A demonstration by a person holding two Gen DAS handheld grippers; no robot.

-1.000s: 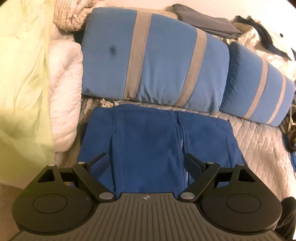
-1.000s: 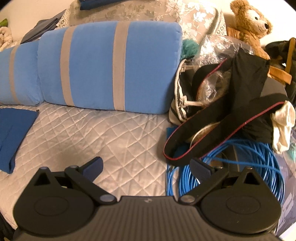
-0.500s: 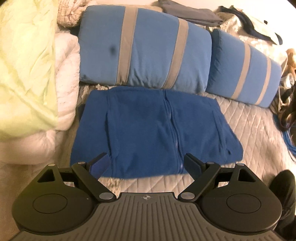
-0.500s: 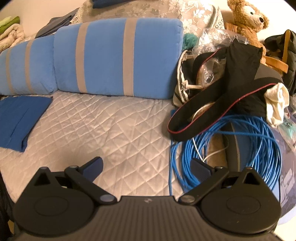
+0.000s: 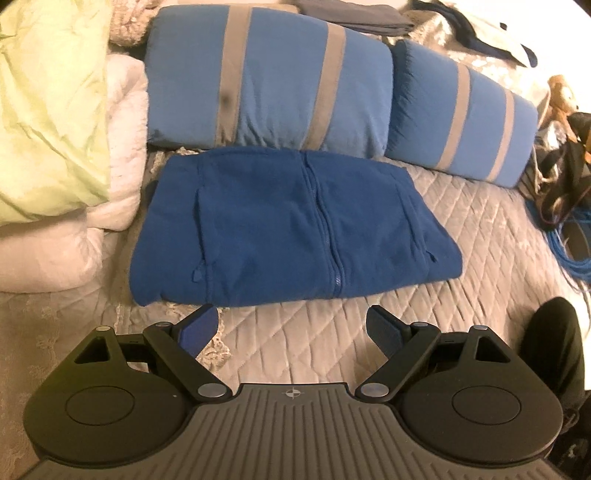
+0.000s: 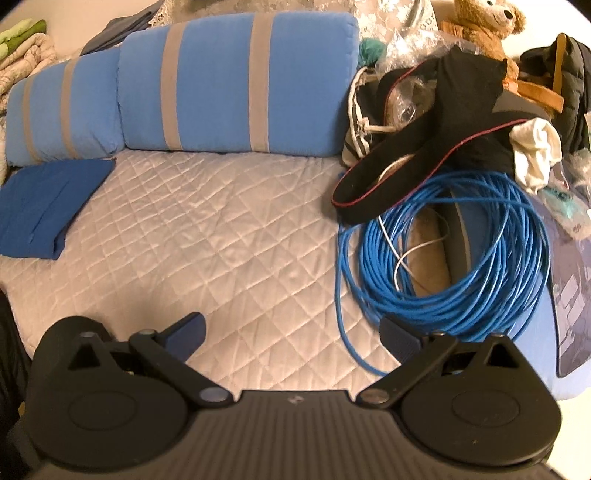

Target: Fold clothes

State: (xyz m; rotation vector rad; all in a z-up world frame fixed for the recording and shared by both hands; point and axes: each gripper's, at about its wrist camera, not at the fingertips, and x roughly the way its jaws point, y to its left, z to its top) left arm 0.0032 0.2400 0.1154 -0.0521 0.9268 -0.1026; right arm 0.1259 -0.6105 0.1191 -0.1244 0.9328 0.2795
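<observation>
A dark blue fleece jacket [image 5: 291, 229] lies folded flat on the quilted bed cover [image 5: 332, 332], its zipper running down the middle, right below two blue striped pillows [image 5: 266, 81]. My left gripper [image 5: 293, 326] hangs open just short of the jacket's near edge, nothing between its fingers. In the right wrist view only the jacket's corner [image 6: 44, 206] shows at far left. My right gripper [image 6: 293, 334] is open over bare quilt [image 6: 207, 236], well right of the jacket.
A pale green and white duvet [image 5: 55, 122] is heaped left of the jacket. A blue cable coil [image 6: 454, 251], a black garment [image 6: 443, 140], a bag and a teddy bear [image 6: 484, 26] crowd the bed's right side. A person's dark sleeve [image 5: 546, 350] shows at lower right.
Both grippers have drawn back toward the bed's near edge. The left gripper's fingers, earlier over the jacket, are now off it. More quilt and cable coil show in the right view.
</observation>
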